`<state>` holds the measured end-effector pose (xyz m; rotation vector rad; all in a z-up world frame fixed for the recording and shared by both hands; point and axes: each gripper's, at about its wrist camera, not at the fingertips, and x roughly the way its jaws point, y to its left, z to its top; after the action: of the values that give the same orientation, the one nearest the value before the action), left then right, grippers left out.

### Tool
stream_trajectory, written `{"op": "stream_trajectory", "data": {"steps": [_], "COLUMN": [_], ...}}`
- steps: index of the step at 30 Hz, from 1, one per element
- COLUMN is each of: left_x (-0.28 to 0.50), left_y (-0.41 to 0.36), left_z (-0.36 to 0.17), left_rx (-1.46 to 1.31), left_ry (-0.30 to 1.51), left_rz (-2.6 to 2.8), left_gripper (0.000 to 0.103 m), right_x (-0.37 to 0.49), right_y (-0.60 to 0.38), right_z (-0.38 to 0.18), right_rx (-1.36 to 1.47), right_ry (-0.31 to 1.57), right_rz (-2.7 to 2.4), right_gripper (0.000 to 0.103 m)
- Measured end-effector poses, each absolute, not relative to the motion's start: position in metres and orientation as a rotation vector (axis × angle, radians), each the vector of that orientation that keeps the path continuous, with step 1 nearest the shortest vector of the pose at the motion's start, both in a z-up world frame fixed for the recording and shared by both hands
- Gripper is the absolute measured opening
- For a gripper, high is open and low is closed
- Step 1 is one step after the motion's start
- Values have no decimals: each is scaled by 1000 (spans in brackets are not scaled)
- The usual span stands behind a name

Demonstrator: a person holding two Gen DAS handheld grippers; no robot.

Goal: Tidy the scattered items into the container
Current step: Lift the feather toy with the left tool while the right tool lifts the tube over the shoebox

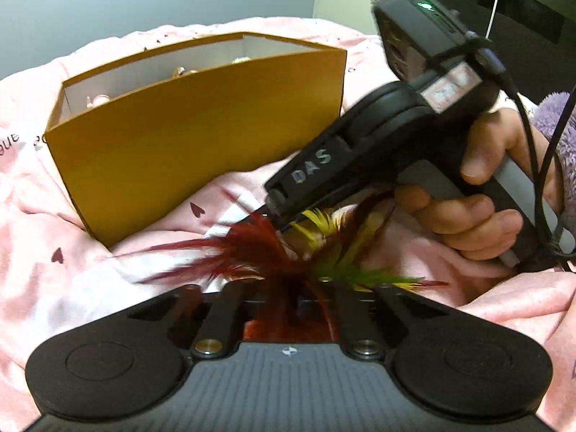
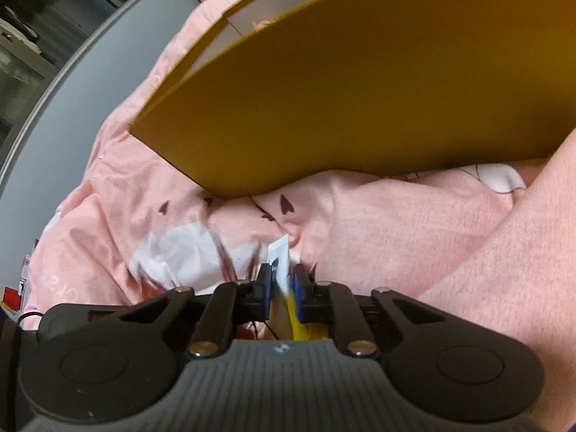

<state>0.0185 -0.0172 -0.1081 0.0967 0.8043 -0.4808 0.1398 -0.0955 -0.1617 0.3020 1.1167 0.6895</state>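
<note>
Here the left hand-held gripper [image 1: 288,280] is pointing down at a pink bedspread [image 1: 72,288] printed with small dark hearts, and its jaws are standing all but shut inside a bunch of feathers [image 1: 259,248], dark red on one side and yellow-green on the other. The fingers themselves are hidden under the plumes, so whether they are actually pinching the feathers cannot be told from this view. Just beyond the feathers, the right hand-held gripper [image 1: 275,208] is reaching in from the right, its black nose touching the same tuft, with a person's hand [image 1: 478,194] wrapping its grey handle and a fluffy lilac sleeve [image 1: 554,122] showing behind. In the right wrist view, the right hand-held gripper [image 2: 282,280] is closing its blue-padded jaws narrowly on a thin white and yellow piece [image 2: 280,262], which is standing up between the pads; blur is making it hard to say what that piece is, though yellow plumes are showing below it. The open mustard-yellow cardboard box [image 1: 194,133] is sitting on the bedspread just behind the feathers, upright, with a white interior and a few pale items lying inside. From the right wrist, the same box [image 2: 360,100] is filling the upper frame, its wall resting on the pink cloth [image 2: 360,216].
</note>
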Motion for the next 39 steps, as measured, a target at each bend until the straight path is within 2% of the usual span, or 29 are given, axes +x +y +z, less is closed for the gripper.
{"op": "stream_trajectory", "data": {"steps": [18,28,39], "left_x": [9,16,67], "left_y": [16,30,37], "left_z": [-70,-17,35], "left_rx": [-33,-79,-158], "left_ry": [698,596,501], "left_rz": [-339,-299,-303], "left_gripper": [2,2,2], "right_x": [101,93,115], "right_y": [-113,-119,-143], "right_z": [-90,-54,6], "right_rx": [136,72,123], "right_ry": [802,696,556], "right_rz": [703,683,632], "right_gripper": [13,12,12]}}
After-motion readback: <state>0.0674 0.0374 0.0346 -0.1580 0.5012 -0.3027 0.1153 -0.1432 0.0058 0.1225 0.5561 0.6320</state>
